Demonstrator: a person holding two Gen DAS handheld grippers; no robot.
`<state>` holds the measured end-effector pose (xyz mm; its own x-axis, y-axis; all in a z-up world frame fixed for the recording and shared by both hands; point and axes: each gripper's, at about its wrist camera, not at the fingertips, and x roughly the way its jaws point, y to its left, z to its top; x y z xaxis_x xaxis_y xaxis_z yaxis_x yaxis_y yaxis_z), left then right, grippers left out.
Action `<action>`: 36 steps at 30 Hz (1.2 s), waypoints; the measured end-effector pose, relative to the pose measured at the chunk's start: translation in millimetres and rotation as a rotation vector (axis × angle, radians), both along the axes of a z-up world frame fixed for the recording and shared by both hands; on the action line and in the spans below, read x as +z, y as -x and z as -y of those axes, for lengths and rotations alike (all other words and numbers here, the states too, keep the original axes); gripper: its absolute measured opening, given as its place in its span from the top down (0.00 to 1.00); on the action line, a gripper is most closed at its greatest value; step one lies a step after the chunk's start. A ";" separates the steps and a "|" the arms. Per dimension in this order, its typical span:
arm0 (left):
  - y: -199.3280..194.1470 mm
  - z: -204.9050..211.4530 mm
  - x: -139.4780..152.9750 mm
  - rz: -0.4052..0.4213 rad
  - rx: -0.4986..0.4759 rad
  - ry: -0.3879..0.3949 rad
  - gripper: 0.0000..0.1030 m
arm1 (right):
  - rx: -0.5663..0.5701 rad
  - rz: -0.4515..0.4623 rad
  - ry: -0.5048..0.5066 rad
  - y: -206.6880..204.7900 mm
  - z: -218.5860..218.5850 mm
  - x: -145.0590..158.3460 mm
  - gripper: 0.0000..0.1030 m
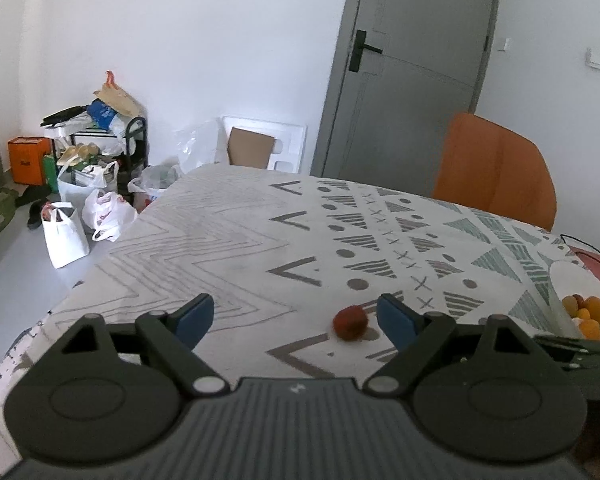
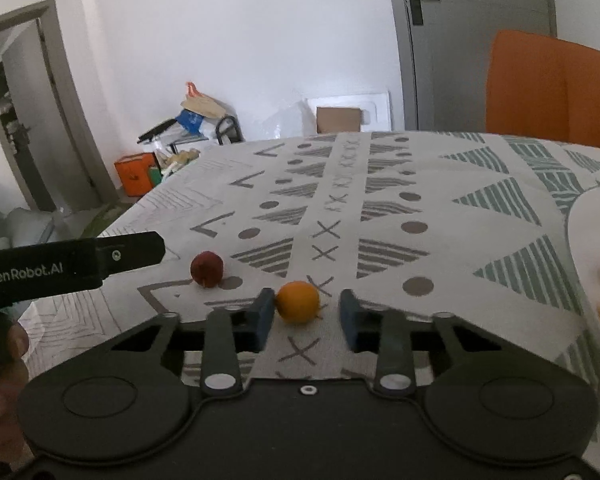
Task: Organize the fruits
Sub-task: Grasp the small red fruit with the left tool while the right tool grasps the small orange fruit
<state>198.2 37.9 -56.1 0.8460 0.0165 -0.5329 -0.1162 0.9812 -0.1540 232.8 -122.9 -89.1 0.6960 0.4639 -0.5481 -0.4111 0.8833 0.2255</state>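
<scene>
both grippers pointed forward and a little down over the patterned table [image 1: 228, 240]. the left gripper [image 1: 296, 320] stood wide open and held nothing; a red fruit [image 1: 350, 322] lay on the cloth just inside its right finger. the right gripper [image 2: 306, 312] was partly closed around an orange fruit [image 2: 298, 301]: the left pad touched it, the right pad stood apart. more fruits lay on a white plate [image 2: 588, 216] at right.

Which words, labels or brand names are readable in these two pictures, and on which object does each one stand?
"GenRobot.AI": white letters on the black body of the left gripper, seen in the right wrist view.
The orange box on the floor carries a dark mark, too blurred to read.
The blue bag on the rack has white print, too small to read.
</scene>
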 end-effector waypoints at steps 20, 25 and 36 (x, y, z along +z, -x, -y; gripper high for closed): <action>-30.8 36.6 -15.8 -0.096 -0.037 0.001 0.80 | -0.119 0.043 -0.049 6.6 47.4 17.1 0.78; -14.6 41.6 3.4 -0.004 -0.054 -0.017 0.90 | -0.109 0.058 -0.066 8.9 48.3 21.0 0.78; 10.0 50.6 26.5 0.058 -0.071 -0.033 0.90 | -0.125 0.121 -0.093 31.9 60.8 38.8 0.78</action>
<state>188.2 -12.6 -29.6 0.8751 -0.0278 -0.4831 -0.0383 0.9913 -0.1263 200.9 -183.7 -50.3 0.8097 0.4142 -0.4157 -0.3281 0.9069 0.2644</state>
